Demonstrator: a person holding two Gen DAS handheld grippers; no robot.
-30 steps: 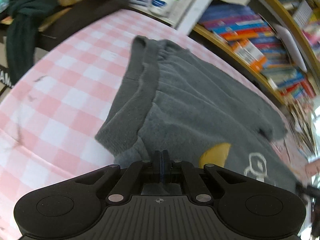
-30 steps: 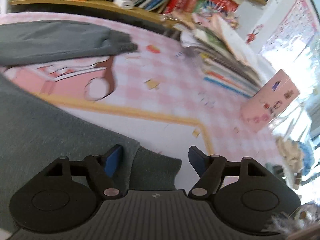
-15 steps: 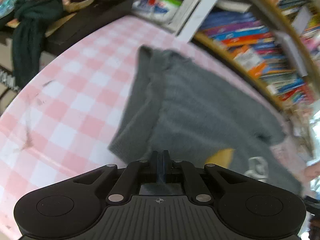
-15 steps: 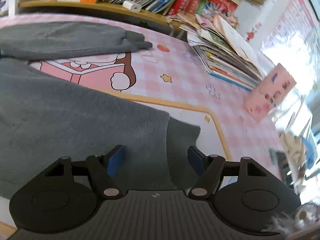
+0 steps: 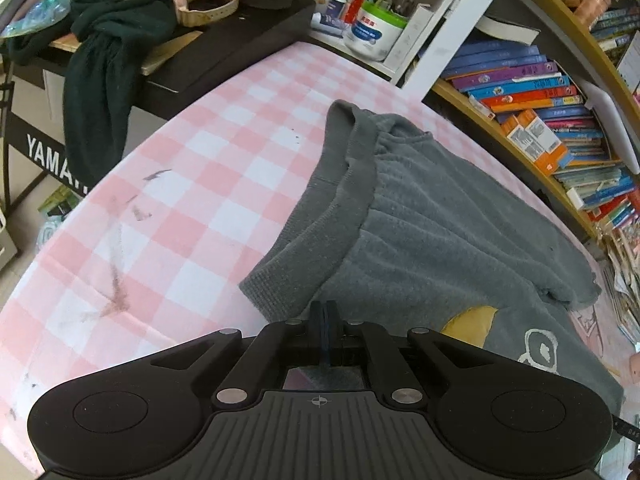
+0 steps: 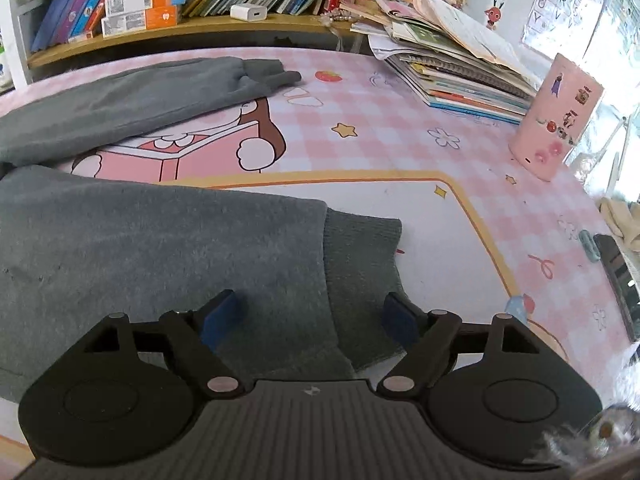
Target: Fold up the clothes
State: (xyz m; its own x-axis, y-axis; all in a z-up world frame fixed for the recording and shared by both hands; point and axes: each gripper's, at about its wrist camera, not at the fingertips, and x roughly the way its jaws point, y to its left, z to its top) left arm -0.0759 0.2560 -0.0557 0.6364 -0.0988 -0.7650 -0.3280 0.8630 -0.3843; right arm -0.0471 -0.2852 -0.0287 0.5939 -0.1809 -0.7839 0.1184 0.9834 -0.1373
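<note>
Grey sweater (image 5: 452,240) spread flat on pink checked table cover (image 5: 192,184), ribbed hem (image 5: 320,216) doubled up along its left edge in left wrist view, yellow patch and white print near lower right. In right wrist view, 2 sleeves run roughly left to right: far sleeve (image 6: 132,100) up by the bookshelf (image 6: 168,36), near sleeve (image 6: 160,248) right under the tool, long axis pointing right, ending in ribbed cuff (image 6: 360,268).

Key relation: cuff end lies directly between right gripper (image 6: 312,316) pads, sleeve axis crossing the jaw line at a slant, cuff seam about midway in the gap. Jaws opening, wide apart; left pad sits over sleeve body, right pad at outer cuff edge, no pinch visible. Right hand clearly the nearer one for the sleeve.

Left gripper (image 5: 324,320) clenched, blue pads pressed together with the near edge of the sweater body at the tips; looks like a pinch on fabric just below the hem corner, though the cloth inside the pads is not visible.

Likely next: right closes on cuff, carries sleeve across toward body. Risk: grabbing only top layer, or dragging the cloth while left anchors

Stack of books and pink box well apart to the right, clear of the path
</note>
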